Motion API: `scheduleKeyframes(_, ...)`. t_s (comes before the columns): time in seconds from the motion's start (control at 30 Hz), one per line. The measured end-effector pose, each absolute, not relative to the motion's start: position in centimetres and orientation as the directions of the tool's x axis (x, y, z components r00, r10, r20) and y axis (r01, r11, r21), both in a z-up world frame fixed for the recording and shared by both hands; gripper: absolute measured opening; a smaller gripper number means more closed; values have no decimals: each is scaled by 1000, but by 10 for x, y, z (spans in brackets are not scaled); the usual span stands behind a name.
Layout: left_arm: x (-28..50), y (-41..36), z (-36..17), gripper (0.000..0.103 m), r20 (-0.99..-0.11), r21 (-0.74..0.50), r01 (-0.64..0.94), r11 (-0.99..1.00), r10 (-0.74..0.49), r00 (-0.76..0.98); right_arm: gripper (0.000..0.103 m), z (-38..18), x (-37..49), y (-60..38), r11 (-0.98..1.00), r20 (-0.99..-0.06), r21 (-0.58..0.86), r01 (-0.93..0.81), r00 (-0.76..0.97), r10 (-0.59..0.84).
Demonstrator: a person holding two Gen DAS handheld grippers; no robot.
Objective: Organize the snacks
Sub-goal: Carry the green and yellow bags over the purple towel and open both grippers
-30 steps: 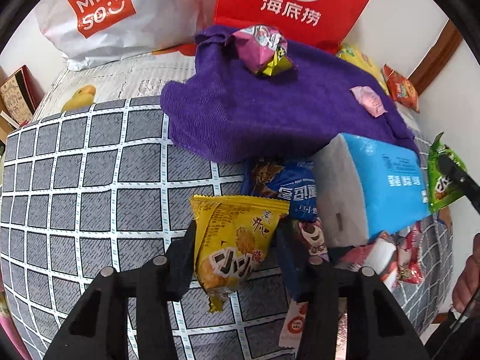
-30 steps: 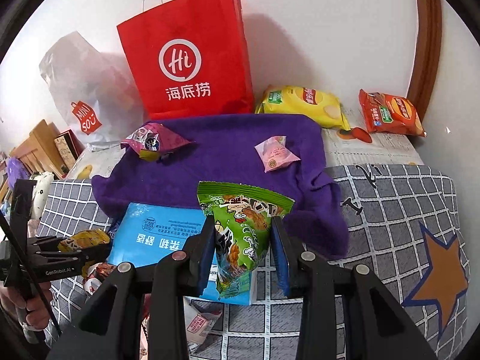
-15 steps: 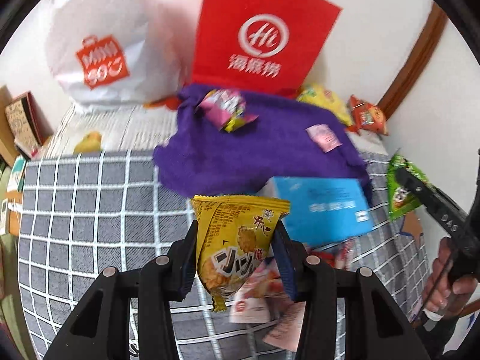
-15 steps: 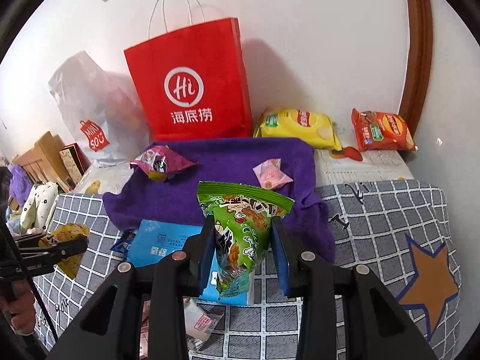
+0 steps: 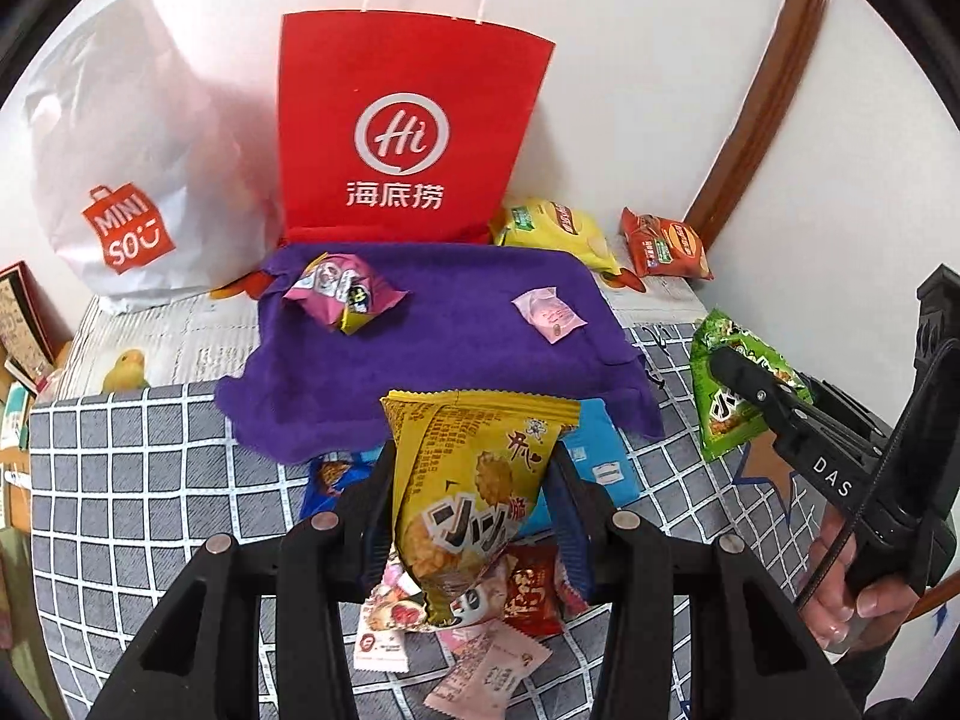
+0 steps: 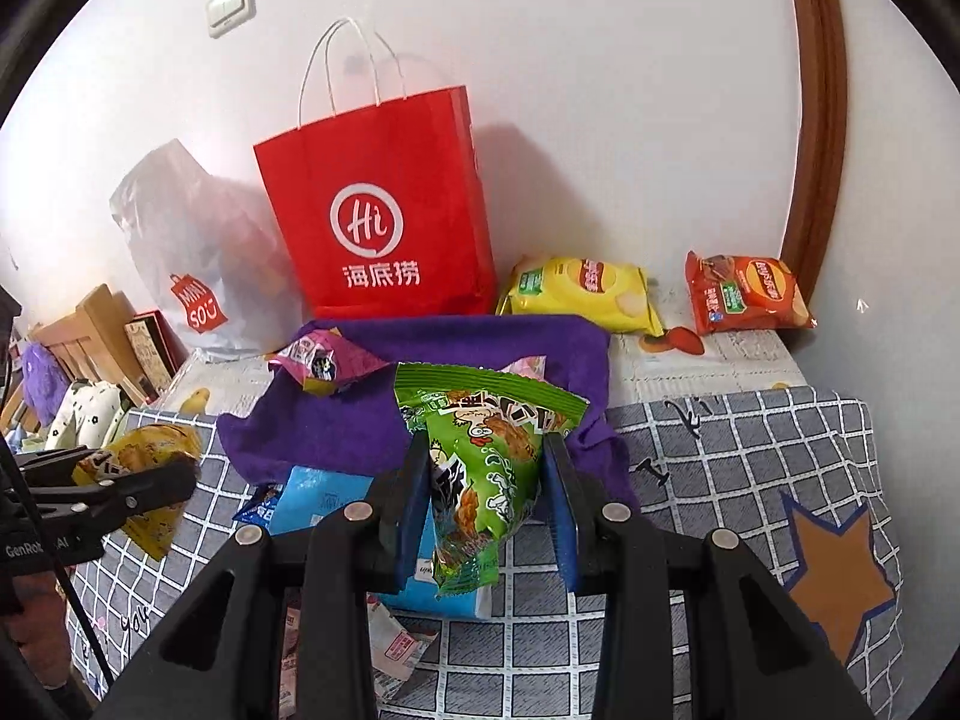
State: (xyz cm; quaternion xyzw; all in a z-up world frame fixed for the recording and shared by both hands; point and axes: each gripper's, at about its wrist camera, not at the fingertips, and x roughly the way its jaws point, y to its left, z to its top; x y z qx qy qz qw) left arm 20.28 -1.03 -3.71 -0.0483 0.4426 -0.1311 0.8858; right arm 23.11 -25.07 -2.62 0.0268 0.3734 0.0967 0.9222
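My left gripper is shut on a yellow snack packet, held in the air above the checked cloth. My right gripper is shut on a green snack packet, also lifted. From the left wrist view the green packet and the right gripper show at the right edge with a hand behind. The yellow packet appears at the left of the right wrist view. A purple towel lies ahead, carrying a pink-purple packet and a small pink packet.
A red paper bag and a white plastic bag stand against the wall. A yellow chip bag and an orange chip bag lie behind the towel. A blue pack and several small packets lie below the grippers.
Both grippers have risen with their packets still gripped. The left one climbed more, so the towel, bags and pile of packets now look farther away and lower.
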Motion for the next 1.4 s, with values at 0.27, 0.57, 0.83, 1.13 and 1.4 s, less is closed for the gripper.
scheduleKeyframes(0.27, 218, -18, -37, 44, -774, -210, 195, 958, -285, 565, 35, -30, 246, -258, 978, -683, 141, -154, 700, 208)
scheduleKeyframes(0.57, 240, -21, -40, 44, -780, -219, 199, 955, -294, 552, 35, -40, 268, -258, 977, -693, 150, -148, 690, 211)
scheduleKeyframes(0.83, 265, -8, -48, 44, -788, -230, 170, 958, -286, 546, 35, -44, 292, -254, 978, -697, 143, -150, 686, 207)
scheduleKeyframes(1.13, 299, 26, -73, 44, -813, -255, 71, 964, -254, 523, 35, -61, 325, -253, 977, -710, 161, -139, 671, 212)
scheduleKeyframes(1.4, 328, 38, -97, 44, -833, -249, 21, 968, -225, 505, 35, -89, 349, -249, 978, -741, 156, -135, 639, 207)
